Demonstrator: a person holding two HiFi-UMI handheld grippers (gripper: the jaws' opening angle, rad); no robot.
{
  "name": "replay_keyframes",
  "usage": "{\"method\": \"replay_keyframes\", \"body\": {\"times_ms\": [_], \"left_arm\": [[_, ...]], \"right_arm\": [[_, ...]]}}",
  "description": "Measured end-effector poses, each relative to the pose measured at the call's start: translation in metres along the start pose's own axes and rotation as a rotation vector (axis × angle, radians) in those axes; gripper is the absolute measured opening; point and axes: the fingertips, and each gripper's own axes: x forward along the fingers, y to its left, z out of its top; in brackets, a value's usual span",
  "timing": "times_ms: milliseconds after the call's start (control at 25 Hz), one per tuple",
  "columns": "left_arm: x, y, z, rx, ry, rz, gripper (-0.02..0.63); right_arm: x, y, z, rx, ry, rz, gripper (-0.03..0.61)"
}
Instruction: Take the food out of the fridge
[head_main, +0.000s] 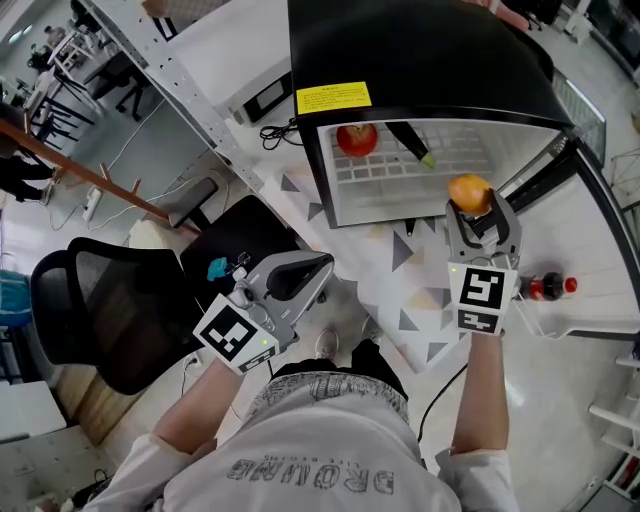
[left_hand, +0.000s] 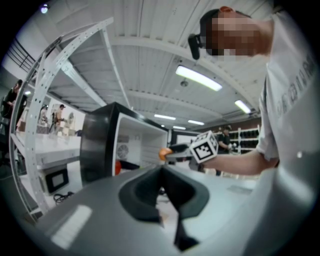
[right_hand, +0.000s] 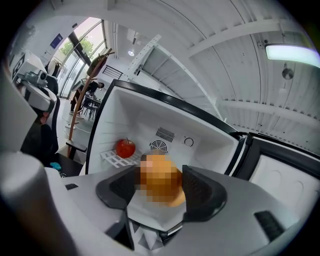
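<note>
A small black fridge (head_main: 420, 60) stands open on the table, its white rack (head_main: 400, 165) showing. On the rack sit a red apple (head_main: 357, 138) and a dark green vegetable (head_main: 412, 143). My right gripper (head_main: 480, 222) is shut on an orange (head_main: 470, 193), held just in front of the fridge opening. In the right gripper view the orange (right_hand: 160, 186) fills the space between the pads, with the apple (right_hand: 125, 148) behind it. My left gripper (head_main: 300, 275) hangs shut and empty off the table's left edge, its pads (left_hand: 162, 192) pressed together.
The fridge door (head_main: 590, 200) swings open to the right. A red-capped bottle (head_main: 548, 287) lies near it. A patterned tabletop (head_main: 400, 270) runs under the fridge. A black office chair (head_main: 110, 300) stands at the left, and a metal rack (head_main: 180, 80) runs along the back left.
</note>
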Motion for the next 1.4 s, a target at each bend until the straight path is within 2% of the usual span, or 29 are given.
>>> {"method": "replay_keyframes", "body": {"times_ms": [400,600,800,1400], "left_arm": [[0.003,0.000,0.005,0.005,-0.011,-0.009,0.006],[0.003,0.001,0.008,0.006,-0.018,-0.011,0.006],[0.002,0.005,0.008,0.007,-0.021,-0.012,0.006],[-0.001,0.015,0.009,0.008,-0.021,-0.017,0.006]], "right_arm": [[-0.023,0.014,0.005,0.060,-0.016,0.038,0.270],[-0.034,0.023,0.006,0.118,-0.023,0.075,0.270],[-0.044,0.031,0.007,0.219,-0.033,0.121,0.270],[-0.068,0.050,0.020,0.347,-0.082,0.190,0.268]]}}
